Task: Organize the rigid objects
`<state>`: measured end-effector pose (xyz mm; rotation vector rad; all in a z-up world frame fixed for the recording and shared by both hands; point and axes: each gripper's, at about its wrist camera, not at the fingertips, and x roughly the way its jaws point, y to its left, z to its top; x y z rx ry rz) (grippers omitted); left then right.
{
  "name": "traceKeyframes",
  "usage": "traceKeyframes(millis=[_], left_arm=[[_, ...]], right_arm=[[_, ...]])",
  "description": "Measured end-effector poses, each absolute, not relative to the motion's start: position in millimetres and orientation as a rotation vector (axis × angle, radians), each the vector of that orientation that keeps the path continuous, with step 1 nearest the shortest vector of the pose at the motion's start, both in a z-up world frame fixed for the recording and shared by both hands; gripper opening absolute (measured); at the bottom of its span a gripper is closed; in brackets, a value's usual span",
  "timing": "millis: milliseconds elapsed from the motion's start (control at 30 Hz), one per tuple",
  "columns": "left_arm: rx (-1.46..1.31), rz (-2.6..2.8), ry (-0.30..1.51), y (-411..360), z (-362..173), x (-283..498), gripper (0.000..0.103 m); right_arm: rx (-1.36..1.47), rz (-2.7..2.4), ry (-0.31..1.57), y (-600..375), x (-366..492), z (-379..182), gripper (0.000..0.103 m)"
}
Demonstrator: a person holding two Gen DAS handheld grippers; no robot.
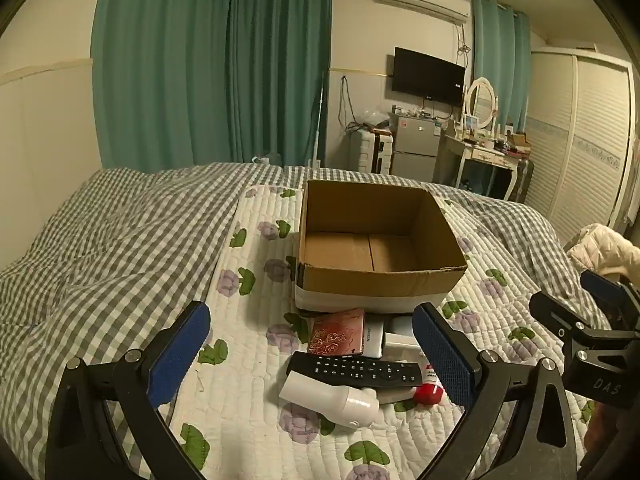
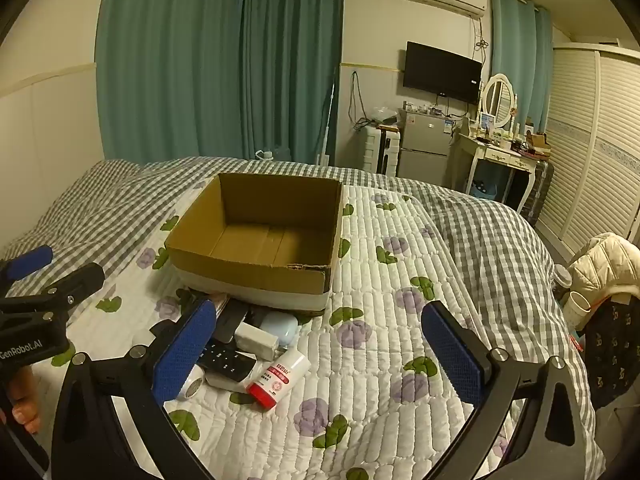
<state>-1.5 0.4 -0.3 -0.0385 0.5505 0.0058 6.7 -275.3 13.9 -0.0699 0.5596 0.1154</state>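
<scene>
An empty open cardboard box [image 1: 380, 276] [image 2: 256, 276] stands on the quilted floral bed cover. In front of it lies a small pile: a black remote [image 1: 354, 369] [image 2: 224, 358], a white cylinder [image 1: 332, 398], a red-patterned flat case [image 1: 336, 332], a white bottle with a red cap [image 2: 280, 378] [image 1: 429, 392], a white block [image 2: 256, 340] and a pale blue case [image 2: 280, 326]. My left gripper [image 1: 316, 358] is open and empty, just above the pile. My right gripper [image 2: 320, 354] is open and empty, with the pile by its left finger.
The bed has a grey checked duvet [image 1: 100, 248] on the left and far side. A cream jacket [image 2: 604, 264] lies at the right edge. Green curtains, a small fridge [image 1: 416, 146], a dressing table and a wardrobe stand beyond the bed.
</scene>
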Motion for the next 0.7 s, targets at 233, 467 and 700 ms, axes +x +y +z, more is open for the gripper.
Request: traceKeyframes(millis=[233,467,700], left_arm=[[-0.048,0.003,0.561,4.0,1.1,1.3,0.103],[-0.008,0.014,0.561,1.6,-2.1,1.2,0.103],[-0.008,0.03,0.556,3.3,-3.4,2.1,0.103]], right_arm=[[-0.066,0.113,0.569,-274.5,7.2,12.3,0.103],[-0.056,0.116,0.573,-276.8,7.5,11.6,0.103],[-0.055,0.117,0.578,-274.6,8.5,7.8,0.103]])
